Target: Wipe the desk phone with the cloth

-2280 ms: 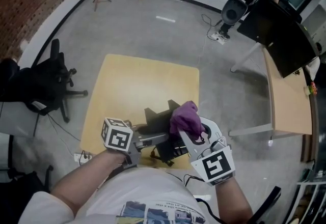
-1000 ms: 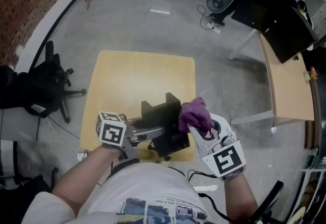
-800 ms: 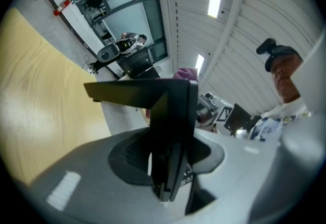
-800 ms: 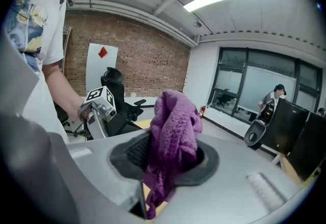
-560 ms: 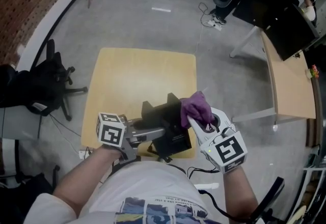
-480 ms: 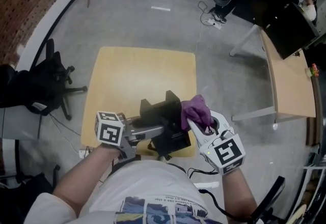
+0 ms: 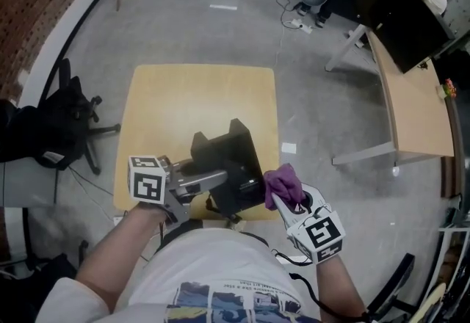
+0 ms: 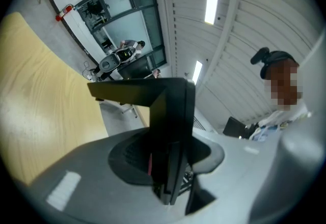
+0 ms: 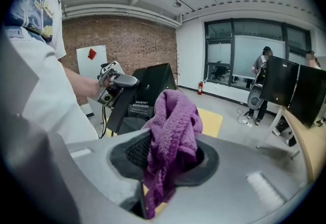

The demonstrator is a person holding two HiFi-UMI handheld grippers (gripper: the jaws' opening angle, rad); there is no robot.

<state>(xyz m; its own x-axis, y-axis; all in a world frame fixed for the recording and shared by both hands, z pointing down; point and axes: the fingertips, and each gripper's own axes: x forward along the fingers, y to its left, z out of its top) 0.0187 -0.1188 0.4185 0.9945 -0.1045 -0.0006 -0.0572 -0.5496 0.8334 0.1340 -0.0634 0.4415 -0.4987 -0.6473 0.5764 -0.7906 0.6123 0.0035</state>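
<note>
Seen from the head camera, a black angular plastic desk phone [image 7: 229, 166] is held tilted over the near edge of a square pale-wood worktop [image 7: 198, 101], w/ grey floor all around. It is clamped by the left gripper [image 7: 219, 179], whose fingers are closed on a thin black edge of the phone body. Whether the base rests on the worktop can't be told. A bunched purple fleecy cloth [image 7: 283, 183] is pinched in the closed fingers of the right gripper [image 7: 285, 201] and sits just beside the phone's near right corner; contact can't be confirmed. The wiping seems to be under way or about to resume. Risks are judged as follows. The phone is gripped by a narrow edge only, so pressure from the cloth could twist it in the fingers or knock it loose, and at this edge it would drop to the floor. A dark cable [image 7: 233, 217] hangs under the phone and could snag. The cloth is held as a loose wad, so part could be dragged out of the fingers during a hard stroke.
</note>
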